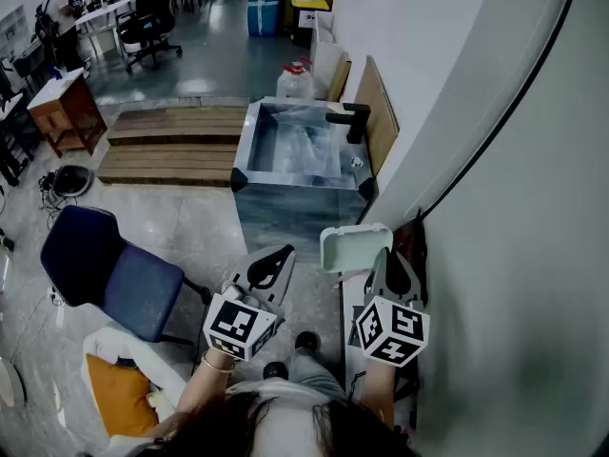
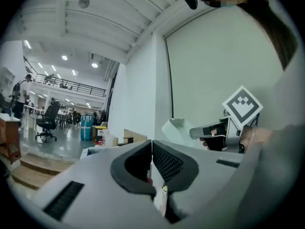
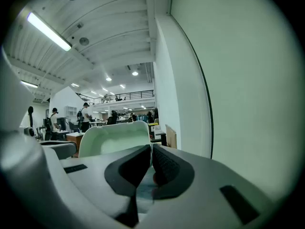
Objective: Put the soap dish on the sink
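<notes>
soap dish (image 1: 354, 249): in the air, well short of sink (image 1: 245, 150), long axis crosswise to gripper, hollow side up | right gripper (image 3: 151, 152): clamped on dish's near rim | left gripper (image 2: 152, 149): jaws together, nothing between, beside right

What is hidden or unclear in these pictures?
- Head view: what lies in the sink basin, too small and glary.
- Right gripper view: the soap dish edge where the right gripper pinches it, behind its jaws.
- Left gripper view: the sink, mostly hidden by the left gripper body.
</notes>
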`<state>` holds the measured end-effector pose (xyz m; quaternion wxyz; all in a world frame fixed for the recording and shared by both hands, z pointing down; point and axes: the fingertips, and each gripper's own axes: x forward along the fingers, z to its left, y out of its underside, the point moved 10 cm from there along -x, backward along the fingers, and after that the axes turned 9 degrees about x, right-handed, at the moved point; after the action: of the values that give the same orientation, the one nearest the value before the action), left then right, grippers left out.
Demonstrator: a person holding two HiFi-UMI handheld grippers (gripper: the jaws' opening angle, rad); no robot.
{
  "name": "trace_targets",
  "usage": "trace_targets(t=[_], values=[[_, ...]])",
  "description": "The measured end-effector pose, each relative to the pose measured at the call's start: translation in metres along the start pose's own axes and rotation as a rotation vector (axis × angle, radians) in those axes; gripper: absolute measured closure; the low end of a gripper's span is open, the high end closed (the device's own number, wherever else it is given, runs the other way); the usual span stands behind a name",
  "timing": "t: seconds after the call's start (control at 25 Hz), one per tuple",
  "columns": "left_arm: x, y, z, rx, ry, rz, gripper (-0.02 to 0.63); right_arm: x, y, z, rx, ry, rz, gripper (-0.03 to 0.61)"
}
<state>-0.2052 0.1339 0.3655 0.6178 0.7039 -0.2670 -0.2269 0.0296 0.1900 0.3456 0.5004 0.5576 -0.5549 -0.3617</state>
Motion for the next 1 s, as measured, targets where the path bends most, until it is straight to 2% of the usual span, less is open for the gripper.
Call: trace_targets(t=[0.4, 0.76, 1.0], values=[[0.017, -0.003, -0.007, -0.002, 0.015, -0.009, 0.604, 0.004, 0.0, -0.013, 0.018, 0.018, -0.004, 0.541], [0.063, -0.004, -0.006, 0.01, 0.003, -0.003, 0.604, 0.045, -0.01, -0.04, 0.024, -0.001, 0.011, 0.543], [0.098, -0.001, -0.002, 0.004, -0.01, 0.029, 0.604, 0.078, -0.014, -0.058, 0.025, -0.023, 0.028, 0.541]])
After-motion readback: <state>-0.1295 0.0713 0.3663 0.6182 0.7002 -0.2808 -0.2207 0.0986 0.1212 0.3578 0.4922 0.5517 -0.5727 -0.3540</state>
